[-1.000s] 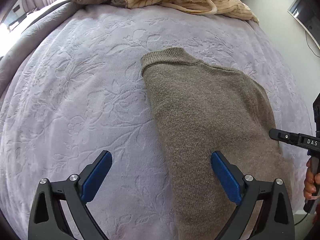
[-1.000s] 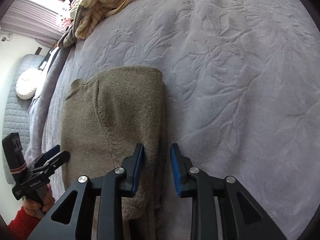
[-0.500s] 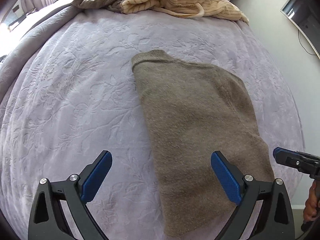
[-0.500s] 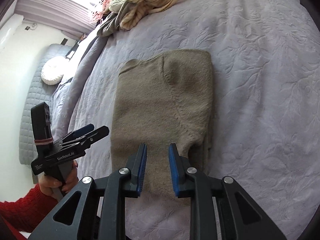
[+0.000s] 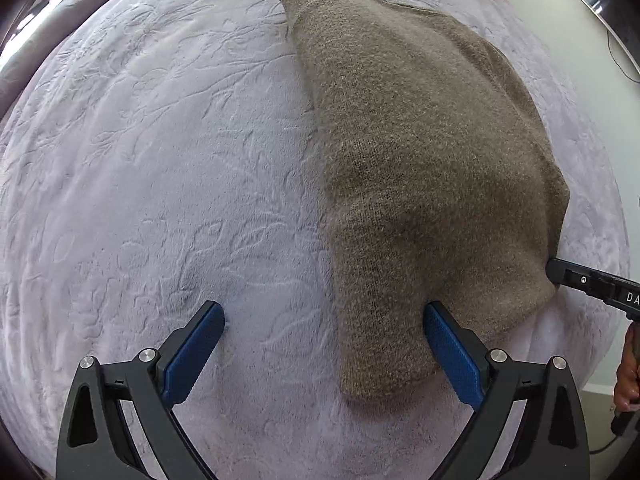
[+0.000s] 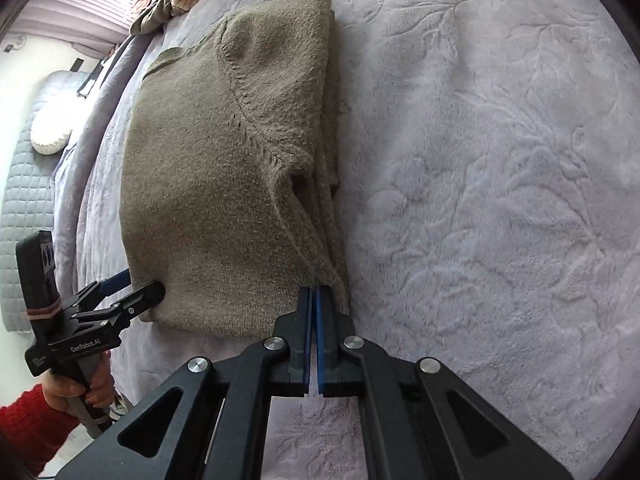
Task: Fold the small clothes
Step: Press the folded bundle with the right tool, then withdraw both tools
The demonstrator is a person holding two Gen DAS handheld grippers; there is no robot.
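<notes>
the brown sweater lies lengthwise on the bed, collar far and hem near, with the right gripper pinched shut on the hem's right corner and the left gripper, jaws wide, straddling its left corner.
</notes>
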